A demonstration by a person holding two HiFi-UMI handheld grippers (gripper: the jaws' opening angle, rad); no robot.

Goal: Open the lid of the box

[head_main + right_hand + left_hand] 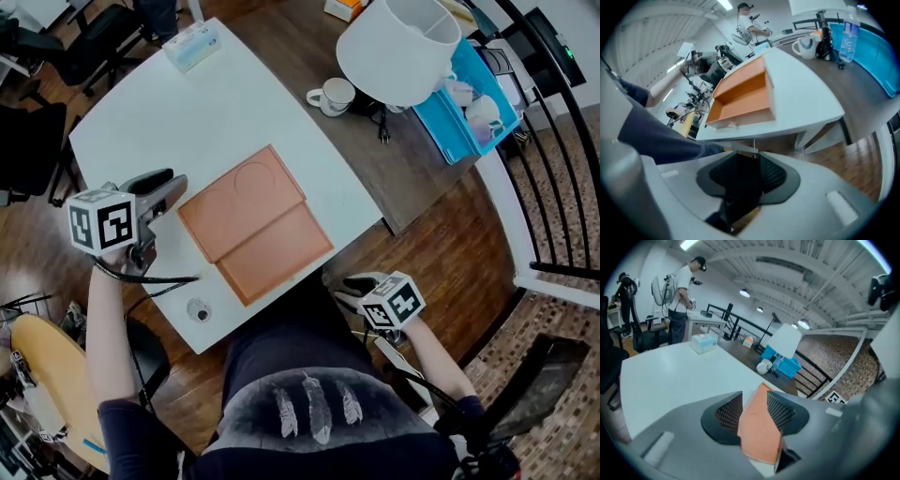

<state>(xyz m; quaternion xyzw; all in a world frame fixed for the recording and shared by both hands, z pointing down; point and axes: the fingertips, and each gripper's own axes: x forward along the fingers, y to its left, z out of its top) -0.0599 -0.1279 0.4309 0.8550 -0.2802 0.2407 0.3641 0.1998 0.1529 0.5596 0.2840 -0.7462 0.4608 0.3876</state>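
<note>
On the white table (234, 112) the orange box (255, 223) lies open, its lid (242, 192) flat beyond the base, with nothing inside either half. My left gripper (172, 192) sits just left of the box, jaws wide apart and empty. My right gripper (345, 289) hangs off the table edge, near the box's closest corner, jaws apart and holding nothing. Only the right gripper view shows a bottle (848, 35) in the blue bin (876, 42) well right of the box. The head view shows cups (485, 114) there.
</note>
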